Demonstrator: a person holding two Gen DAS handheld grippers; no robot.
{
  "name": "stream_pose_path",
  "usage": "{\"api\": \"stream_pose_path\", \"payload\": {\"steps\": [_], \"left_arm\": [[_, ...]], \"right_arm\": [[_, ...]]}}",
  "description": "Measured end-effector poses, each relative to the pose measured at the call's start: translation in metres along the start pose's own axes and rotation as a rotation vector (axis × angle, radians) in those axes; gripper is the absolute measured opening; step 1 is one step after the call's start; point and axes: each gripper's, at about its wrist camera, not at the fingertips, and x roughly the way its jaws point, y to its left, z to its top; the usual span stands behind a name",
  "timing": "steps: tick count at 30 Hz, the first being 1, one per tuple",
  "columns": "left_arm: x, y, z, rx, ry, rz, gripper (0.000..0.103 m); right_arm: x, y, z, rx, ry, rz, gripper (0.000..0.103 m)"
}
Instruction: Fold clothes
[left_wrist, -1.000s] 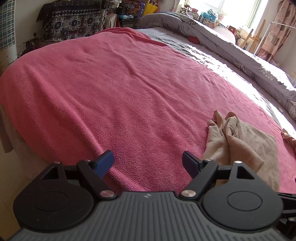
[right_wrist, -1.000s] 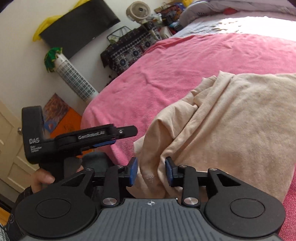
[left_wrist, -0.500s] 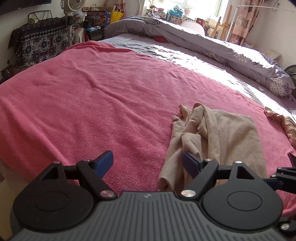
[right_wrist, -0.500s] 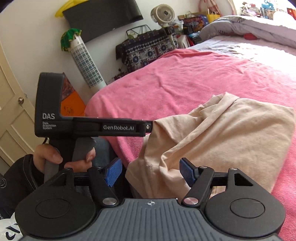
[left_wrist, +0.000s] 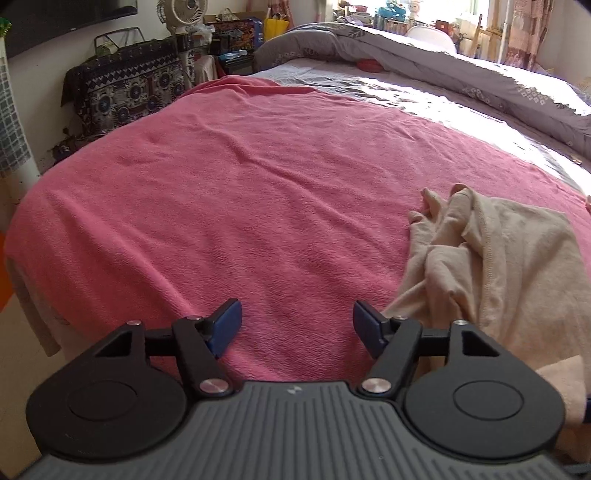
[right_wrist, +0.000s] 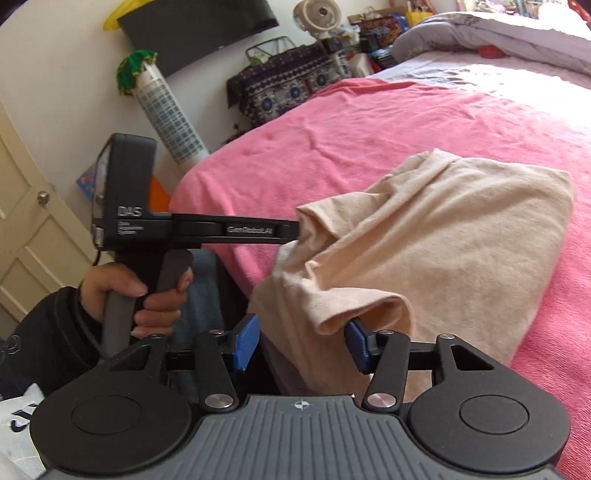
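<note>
I see one beige garment (left_wrist: 498, 258) bunched on the pink blanket (left_wrist: 258, 184) near the bed's front edge; its near hem hangs over that edge. Beyond the bed's far left corner stand a fan (right_wrist: 319, 16), a patterned-cloth stand (right_wrist: 291, 85) and a checked column (right_wrist: 166, 110). My left gripper (left_wrist: 297, 321) hovers level over bare blanket, fingers spread wide, the garment just beside its right finger. My left hand (right_wrist: 136, 291) grips its handle. My right gripper (right_wrist: 303, 341) sits at the bed edge, fingers apart, a cloth fold draped over the right finger (right_wrist: 356, 339).
</note>
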Motion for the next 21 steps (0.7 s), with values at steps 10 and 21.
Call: {"api": "stream_pose_path", "payload": {"steps": [10, 21], "left_arm": [[-0.025, 0.016, -0.001, 0.014, -0.006, -0.265, 0.074], [-0.033, -0.020, -0.023, 0.140, 0.030, -0.373, 0.081]], "right_arm": [[-0.002, 0.000, -0.003, 0.019, 0.046, 0.145, 0.068], [-0.078, -0.032, 0.020, 0.049, -0.185, 0.128, 0.078]]}}
